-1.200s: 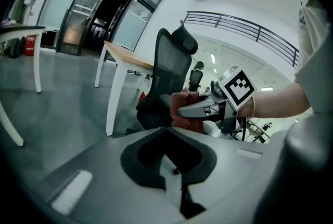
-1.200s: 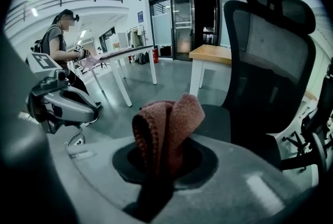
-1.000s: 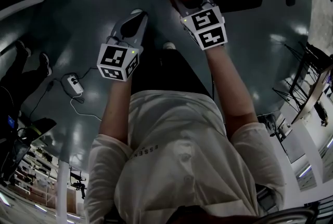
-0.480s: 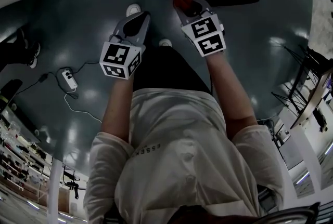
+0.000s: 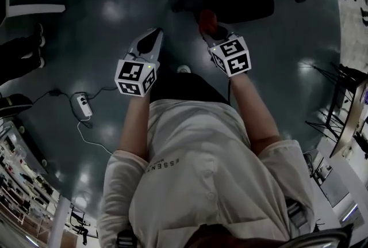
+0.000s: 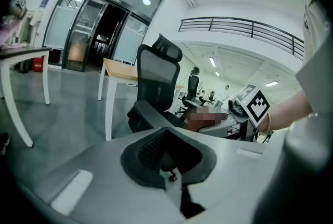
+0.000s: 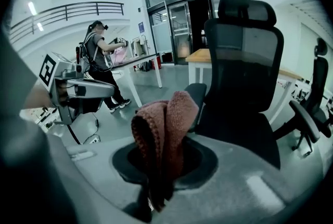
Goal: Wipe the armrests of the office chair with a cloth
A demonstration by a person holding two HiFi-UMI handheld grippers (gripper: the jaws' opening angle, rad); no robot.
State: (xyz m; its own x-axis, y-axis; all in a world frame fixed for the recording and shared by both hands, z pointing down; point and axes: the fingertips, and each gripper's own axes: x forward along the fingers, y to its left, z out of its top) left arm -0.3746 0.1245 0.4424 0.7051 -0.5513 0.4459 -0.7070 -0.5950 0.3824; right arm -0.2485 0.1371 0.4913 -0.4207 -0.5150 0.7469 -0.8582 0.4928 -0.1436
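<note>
Approach step — the right gripper (image 7: 158,179) is clamped on the reddish cloth (image 7: 165,124), just short of the office chair (image 7: 244,77). The left gripper (image 6: 167,166) is closed and empty. Next — press the cloth onto the near armrest (image 7: 200,90).

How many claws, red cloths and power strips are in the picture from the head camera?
claws: 2, the left claw and the right claw
red cloth: 1
power strip: 1
total: 4
</note>
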